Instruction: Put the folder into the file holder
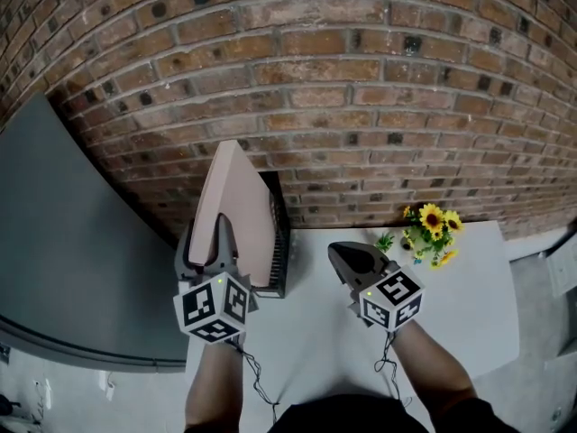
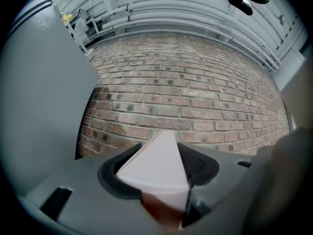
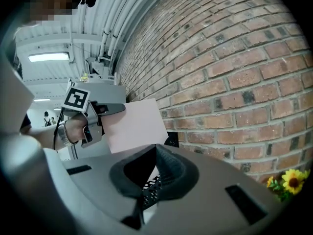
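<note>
In the head view, the pink folder (image 1: 239, 197) was held upright by the left gripper (image 1: 216, 242), its lower edge at the black mesh file holder (image 1: 281, 242) on the white table (image 1: 469, 287). In the left gripper view, the jaws were seen clamped on the folder's corner. In the right gripper view, the right gripper (image 3: 155, 153) was shown closed and empty, with the holder just beyond.

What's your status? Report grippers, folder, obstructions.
Left gripper clamped on pink folder; right gripper shut, empty. Folder standing at black file holder, seating unclear. Nothing blocking; sunflowers off right.
</note>
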Demonstrator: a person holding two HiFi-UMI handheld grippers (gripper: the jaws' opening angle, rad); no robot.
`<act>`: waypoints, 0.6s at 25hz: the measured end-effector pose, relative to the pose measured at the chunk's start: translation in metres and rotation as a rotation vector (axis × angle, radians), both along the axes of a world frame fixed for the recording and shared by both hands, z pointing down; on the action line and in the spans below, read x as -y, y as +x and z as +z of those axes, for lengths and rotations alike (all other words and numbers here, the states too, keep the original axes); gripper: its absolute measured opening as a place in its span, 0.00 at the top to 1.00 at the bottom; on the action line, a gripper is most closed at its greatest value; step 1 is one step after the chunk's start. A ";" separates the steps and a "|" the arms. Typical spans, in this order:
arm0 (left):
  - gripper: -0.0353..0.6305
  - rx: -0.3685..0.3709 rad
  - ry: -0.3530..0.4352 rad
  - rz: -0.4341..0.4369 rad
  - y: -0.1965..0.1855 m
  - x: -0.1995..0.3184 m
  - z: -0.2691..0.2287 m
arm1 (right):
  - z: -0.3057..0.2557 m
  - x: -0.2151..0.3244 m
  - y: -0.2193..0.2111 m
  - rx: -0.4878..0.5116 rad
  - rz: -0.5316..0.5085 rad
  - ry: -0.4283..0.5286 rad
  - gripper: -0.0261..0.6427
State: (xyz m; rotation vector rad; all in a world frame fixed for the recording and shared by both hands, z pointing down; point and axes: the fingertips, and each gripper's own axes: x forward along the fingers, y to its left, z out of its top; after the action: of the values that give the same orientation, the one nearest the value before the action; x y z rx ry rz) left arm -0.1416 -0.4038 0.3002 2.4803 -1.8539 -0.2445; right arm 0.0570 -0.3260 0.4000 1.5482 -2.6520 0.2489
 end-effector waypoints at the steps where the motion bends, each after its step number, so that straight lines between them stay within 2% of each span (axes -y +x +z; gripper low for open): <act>1: 0.61 -0.005 -0.006 0.002 0.001 0.002 0.003 | 0.001 0.000 0.000 -0.001 0.000 -0.002 0.96; 15: 0.61 0.034 -0.075 -0.020 0.019 0.025 0.072 | 0.020 0.010 0.001 0.009 0.009 -0.040 0.96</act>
State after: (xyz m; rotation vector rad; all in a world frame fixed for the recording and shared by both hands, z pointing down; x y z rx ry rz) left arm -0.1228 -0.4293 0.3724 2.4332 -1.8649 -0.1316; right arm 0.0585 -0.3355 0.4200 1.5508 -2.6307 0.3080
